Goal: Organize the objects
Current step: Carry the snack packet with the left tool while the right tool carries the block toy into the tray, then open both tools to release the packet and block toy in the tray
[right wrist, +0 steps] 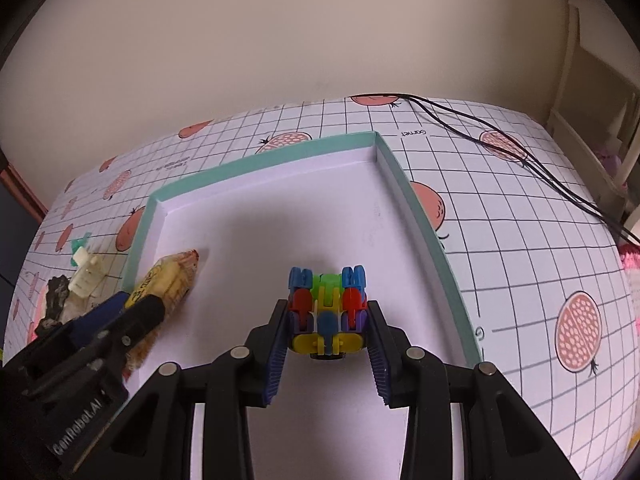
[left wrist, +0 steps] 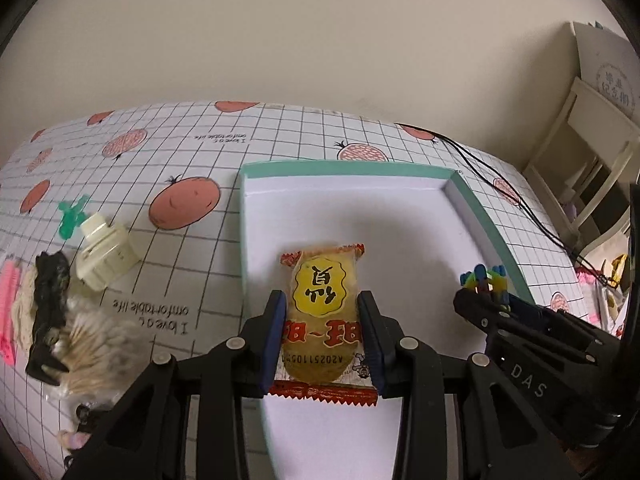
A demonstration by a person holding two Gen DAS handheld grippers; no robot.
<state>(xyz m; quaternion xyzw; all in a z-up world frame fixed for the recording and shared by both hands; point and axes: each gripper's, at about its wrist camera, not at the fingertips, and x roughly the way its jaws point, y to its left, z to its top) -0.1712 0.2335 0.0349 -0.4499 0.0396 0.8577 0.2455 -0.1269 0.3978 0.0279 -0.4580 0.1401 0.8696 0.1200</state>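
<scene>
In the left wrist view we hold the left gripper at the lower centre of the frame, its fingers pinching a snack packet by its long sides, over the white floor of the box near its left wall. At the left edge of the frame a cream bottle, a green clip, a black piece and a fluffy heap lie on the cloth outside the box, so we judge those are left to sort. The right gripper shows at lower right with the toy. In the right wrist view the right gripper grips a block toy between its fingers at the frame's centre, over the box floor toward the right wall. The packet sits at centre left in the left gripper. Neither item is released yet; we judge the task is at an early stage.
</scene>
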